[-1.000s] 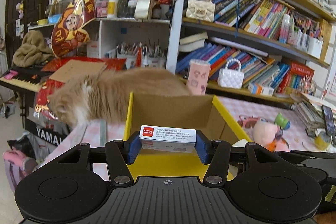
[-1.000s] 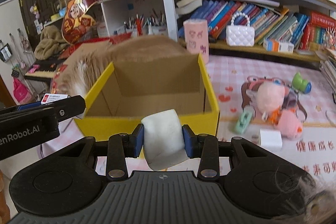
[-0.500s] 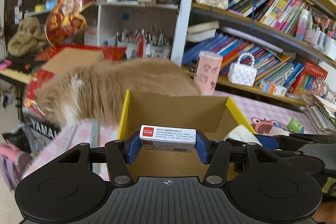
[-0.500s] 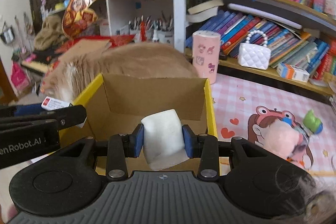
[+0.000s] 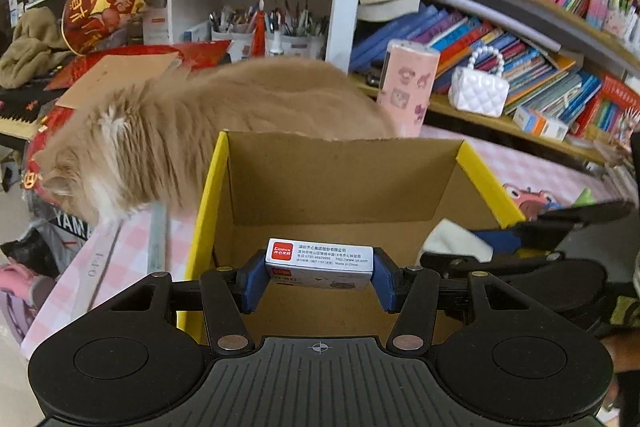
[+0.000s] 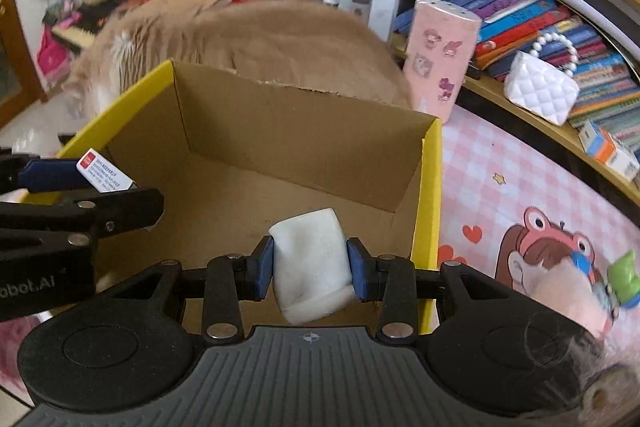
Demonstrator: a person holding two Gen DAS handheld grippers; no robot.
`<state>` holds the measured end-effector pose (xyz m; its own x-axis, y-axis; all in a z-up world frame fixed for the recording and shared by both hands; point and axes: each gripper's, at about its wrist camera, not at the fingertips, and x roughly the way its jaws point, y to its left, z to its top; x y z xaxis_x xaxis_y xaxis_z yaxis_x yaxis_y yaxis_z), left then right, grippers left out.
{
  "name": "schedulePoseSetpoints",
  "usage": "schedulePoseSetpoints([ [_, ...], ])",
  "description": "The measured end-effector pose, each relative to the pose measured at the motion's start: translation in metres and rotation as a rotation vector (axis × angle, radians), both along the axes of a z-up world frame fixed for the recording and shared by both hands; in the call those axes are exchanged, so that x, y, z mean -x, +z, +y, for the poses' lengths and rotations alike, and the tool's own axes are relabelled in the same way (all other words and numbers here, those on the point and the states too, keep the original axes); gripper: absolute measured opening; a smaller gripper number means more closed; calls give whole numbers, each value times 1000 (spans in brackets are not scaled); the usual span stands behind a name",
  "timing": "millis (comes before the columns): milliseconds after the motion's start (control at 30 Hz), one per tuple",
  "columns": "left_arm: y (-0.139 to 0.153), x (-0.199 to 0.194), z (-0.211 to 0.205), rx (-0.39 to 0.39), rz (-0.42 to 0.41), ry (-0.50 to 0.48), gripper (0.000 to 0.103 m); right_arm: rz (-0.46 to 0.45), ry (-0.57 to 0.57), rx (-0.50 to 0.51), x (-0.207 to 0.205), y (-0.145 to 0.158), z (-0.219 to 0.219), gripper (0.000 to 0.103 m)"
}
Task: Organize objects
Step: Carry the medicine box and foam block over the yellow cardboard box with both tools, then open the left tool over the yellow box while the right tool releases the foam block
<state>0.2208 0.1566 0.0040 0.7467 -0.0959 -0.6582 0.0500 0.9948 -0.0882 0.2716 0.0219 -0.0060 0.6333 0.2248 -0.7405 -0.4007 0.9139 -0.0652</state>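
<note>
while both tongs hang over the yellow cardboard box, i see nothing lying on its brown floor. my left gripper is clenched on a small white box with a red "comix" label and "made in china"; my right gripper squeezes a white soft roll. a fluffy cat sits behind.

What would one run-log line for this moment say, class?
left gripper: shut on small white box | right gripper: shut on white roll | both over open yellow carton | cat behind carton
</note>
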Motion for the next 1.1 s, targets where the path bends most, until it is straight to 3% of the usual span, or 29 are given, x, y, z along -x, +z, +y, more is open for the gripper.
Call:
schedulePoseSetpoints([
  [367, -7, -18, -5, -48, 16, 16, 53, 16, 67, 44, -20, -2, 4, 36],
  [767, -6, -21, -2, -39, 7, 50, 55, 23, 61, 14, -30, 0, 4, 41],
  [867, 3, -13, 5, 7, -49, 78, 64, 16, 37, -17, -29, 4, 0, 52],
  [1100, 26, 11, 13, 22, -129, 105, 66, -41, -31, -90, -11, 23, -8, 52],
])
